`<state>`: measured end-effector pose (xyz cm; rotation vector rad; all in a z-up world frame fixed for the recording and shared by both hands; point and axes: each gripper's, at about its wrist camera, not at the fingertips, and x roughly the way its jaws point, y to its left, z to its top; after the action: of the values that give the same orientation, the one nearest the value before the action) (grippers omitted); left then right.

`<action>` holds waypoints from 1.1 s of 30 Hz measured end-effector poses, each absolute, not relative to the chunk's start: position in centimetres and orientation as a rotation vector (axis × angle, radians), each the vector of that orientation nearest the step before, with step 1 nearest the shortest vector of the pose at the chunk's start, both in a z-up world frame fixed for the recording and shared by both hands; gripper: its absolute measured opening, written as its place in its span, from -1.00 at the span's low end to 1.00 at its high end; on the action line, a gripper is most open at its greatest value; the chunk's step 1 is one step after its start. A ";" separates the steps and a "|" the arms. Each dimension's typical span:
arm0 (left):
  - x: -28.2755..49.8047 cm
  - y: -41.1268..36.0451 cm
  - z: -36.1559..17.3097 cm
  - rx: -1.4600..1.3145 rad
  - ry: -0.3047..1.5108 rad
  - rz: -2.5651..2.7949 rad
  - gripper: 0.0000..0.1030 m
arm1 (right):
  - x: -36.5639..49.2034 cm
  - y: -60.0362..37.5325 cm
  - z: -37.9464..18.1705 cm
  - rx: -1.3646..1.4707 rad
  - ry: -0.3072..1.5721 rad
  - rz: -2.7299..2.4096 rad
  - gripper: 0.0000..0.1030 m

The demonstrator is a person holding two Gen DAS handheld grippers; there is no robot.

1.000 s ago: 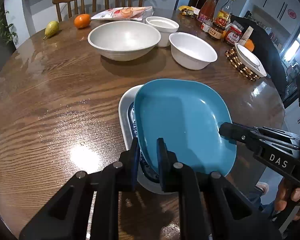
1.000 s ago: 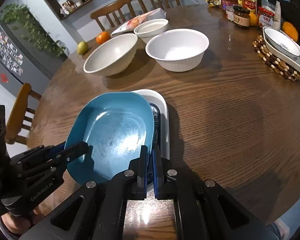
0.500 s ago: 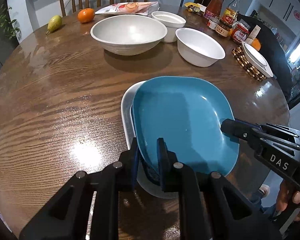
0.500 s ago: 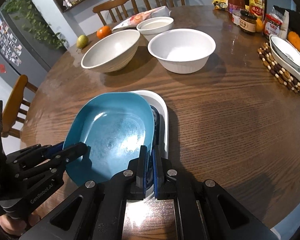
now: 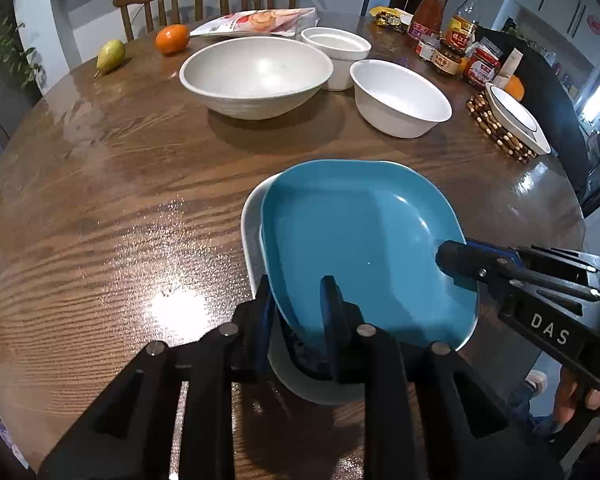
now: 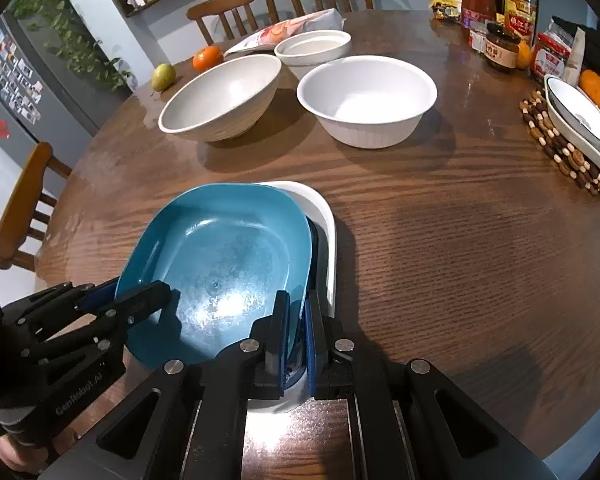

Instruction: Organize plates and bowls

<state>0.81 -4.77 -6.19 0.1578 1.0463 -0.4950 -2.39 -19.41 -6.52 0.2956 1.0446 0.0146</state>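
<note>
Releasing: left gripper [image 5: 296, 308] jaws just opening off blue plate [image 5: 364, 248] stacked on white plate [image 5: 252, 232]; right gripper [image 6: 296, 328] pinches its rim.

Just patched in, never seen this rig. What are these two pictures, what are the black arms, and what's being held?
There is no robot. A person holds a two-finger claw in each hand, and a camera on each looks along its fingers. One picture is from the left claw, the other from the right claw. On the wooden table a blue plate sits on a white dish, with three bowls behind. The right claw is shut on the plate's rim. The left claw straddles the rim, and its jaws have just been opening.
</note>
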 end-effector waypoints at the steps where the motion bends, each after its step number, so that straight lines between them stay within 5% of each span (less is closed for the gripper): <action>1: 0.8 -4.9 -6.1 0.161 1.042 -0.499 -0.53 | -2.3 -19.4 -6.5 0.295 1.044 0.012 -0.89; 7: 0.6 -5.2 -5.6 0.175 1.017 -0.514 -0.21 | -2.0 -19.8 -6.3 0.303 1.044 0.002 -0.83; 11: 0.4 -5.3 -5.1 0.177 0.999 -0.519 -0.18 | -2.0 -20.1 -5.9 0.314 1.033 0.000 -0.73; 16: 0.3 -5.3 -4.3 0.187 0.967 -0.515 0.17 | -2.2 -20.9 -5.1 0.354 0.996 -0.012 -0.21; 24: 0.4 -5.1 -3.7 0.196 0.943 -0.472 0.71 | -2.4 -21.6 -3.9 0.415 0.944 0.017 -0.02; 33: 0.6 -3.9 -3.2 0.185 0.933 -0.410 0.97 | -2.4 -21.9 -3.3 0.456 0.936 0.034 0.13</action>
<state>0.60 -3.94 -3.18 0.1850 0.9333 -0.4097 -2.37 -21.94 -3.29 0.4562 0.9357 0.0340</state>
